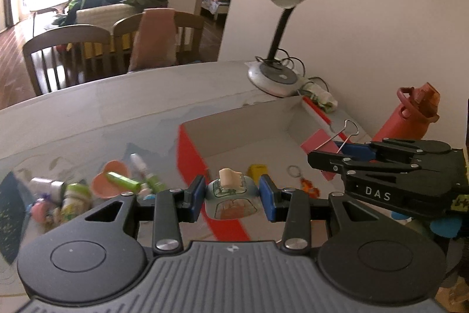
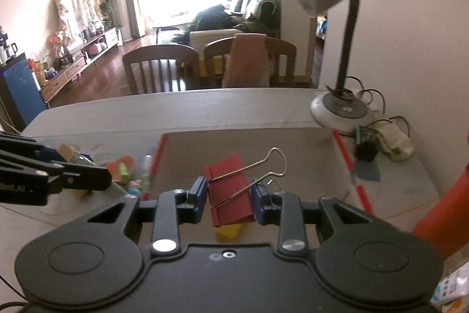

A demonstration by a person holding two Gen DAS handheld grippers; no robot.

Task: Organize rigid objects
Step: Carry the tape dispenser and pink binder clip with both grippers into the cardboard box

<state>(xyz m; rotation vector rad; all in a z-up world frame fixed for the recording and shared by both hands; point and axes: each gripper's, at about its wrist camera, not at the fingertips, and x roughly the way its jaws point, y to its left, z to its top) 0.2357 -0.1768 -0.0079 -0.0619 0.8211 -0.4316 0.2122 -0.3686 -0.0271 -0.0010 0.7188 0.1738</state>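
My left gripper (image 1: 231, 197) is shut on a small toaster toy (image 1: 231, 195) with a bread slice on top, held over the left red-edged wall of the cardboard box (image 1: 234, 125). My right gripper (image 2: 230, 195) is shut on a red binder clip (image 2: 230, 189) with silver wire handles, held over the box interior (image 2: 249, 148). In the left wrist view the right gripper (image 1: 322, 160) and the clip (image 1: 319, 141) show at the right. A yellow item (image 1: 257, 170) and a keyring with an orange charm (image 1: 306, 184) lie in the box.
A pile of small objects lies on the table left of the box: an orange bowl (image 1: 110, 179), a green tube (image 1: 123, 181), bottles (image 1: 74, 195). A desk lamp (image 1: 281, 19) stands behind the box. A red water bottle (image 1: 410, 113) stands at the right. Chairs (image 2: 159, 66) line the far edge.
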